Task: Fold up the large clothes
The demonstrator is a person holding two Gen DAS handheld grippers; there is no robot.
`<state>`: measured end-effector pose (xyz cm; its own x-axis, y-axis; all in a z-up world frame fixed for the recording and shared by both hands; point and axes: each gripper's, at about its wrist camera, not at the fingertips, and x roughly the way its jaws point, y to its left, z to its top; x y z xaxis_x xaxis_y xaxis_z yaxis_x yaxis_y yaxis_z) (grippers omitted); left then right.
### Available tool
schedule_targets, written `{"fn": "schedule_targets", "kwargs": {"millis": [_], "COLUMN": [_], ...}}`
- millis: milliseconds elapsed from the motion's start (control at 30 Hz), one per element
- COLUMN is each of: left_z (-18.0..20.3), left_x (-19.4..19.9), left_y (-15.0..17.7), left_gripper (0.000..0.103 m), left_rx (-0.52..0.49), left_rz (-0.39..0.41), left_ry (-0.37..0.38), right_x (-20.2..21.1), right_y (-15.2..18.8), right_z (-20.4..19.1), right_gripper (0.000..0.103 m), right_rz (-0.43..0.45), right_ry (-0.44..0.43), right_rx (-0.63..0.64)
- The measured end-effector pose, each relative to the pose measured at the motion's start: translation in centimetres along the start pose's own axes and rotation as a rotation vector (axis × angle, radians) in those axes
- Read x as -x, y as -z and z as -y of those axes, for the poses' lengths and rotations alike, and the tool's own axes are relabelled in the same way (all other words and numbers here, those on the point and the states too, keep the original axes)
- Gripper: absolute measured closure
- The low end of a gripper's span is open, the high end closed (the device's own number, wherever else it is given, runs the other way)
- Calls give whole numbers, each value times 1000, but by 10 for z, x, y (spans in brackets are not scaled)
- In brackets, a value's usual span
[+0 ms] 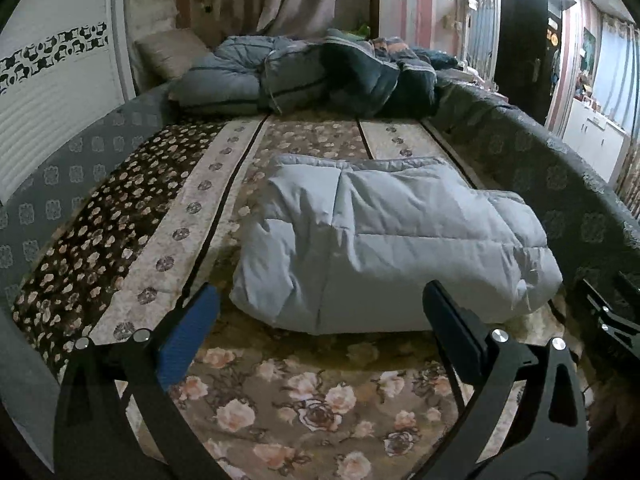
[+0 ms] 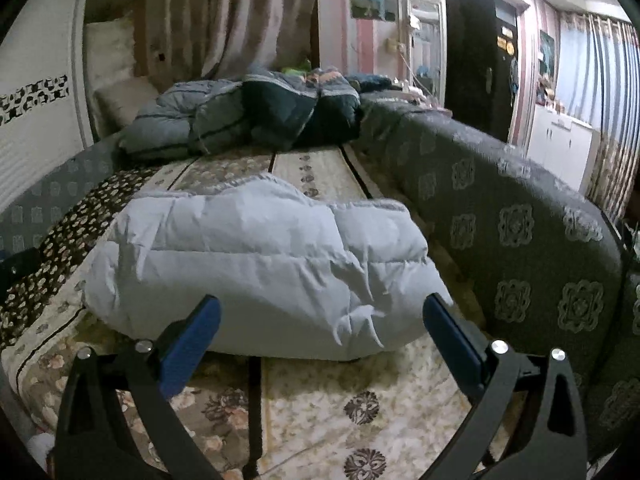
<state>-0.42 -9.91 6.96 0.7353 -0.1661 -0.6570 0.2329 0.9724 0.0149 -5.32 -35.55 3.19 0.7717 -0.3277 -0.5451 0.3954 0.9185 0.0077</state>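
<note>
A pale blue padded jacket (image 1: 384, 240) lies folded into a thick bundle on the floral bed cover (image 1: 280, 392). It also shows in the right wrist view (image 2: 256, 272). My left gripper (image 1: 320, 308) is open and empty, its blue-padded fingers (image 1: 188, 336) apart just in front of the bundle's near edge. My right gripper (image 2: 320, 316) is open and empty too, its fingers (image 2: 188, 348) apart at the bundle's near right edge, not touching it as far as I can tell.
A heap of dark blue and grey quilts (image 1: 304, 76) lies at the far end of the bed. A grey patterned padded side (image 2: 520, 232) runs along the right. A white headboard panel (image 1: 52, 92) stands left. Curtains and a dark door (image 2: 476, 64) are behind.
</note>
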Motion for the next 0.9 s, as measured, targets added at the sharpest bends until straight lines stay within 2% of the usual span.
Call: {"fn": "schedule_targets", "kwargs": {"millis": [100, 567, 900], "left_z": [1, 6, 4], "left_x": [4, 17, 11], "left_y": [2, 3, 6], "left_gripper": [3, 3, 3], "left_rx": [-6, -34, -41], "left_rz": [15, 57, 35], "left_ry": [-17, -12, -17], "right_x": [4, 16, 22], "right_y": [0, 5, 7], "right_z": [-4, -5, -5], "right_gripper": [2, 2, 2], "right_rz": [-3, -25, -23], "right_ry": [1, 6, 26], "right_rx": [0, -12, -35]}}
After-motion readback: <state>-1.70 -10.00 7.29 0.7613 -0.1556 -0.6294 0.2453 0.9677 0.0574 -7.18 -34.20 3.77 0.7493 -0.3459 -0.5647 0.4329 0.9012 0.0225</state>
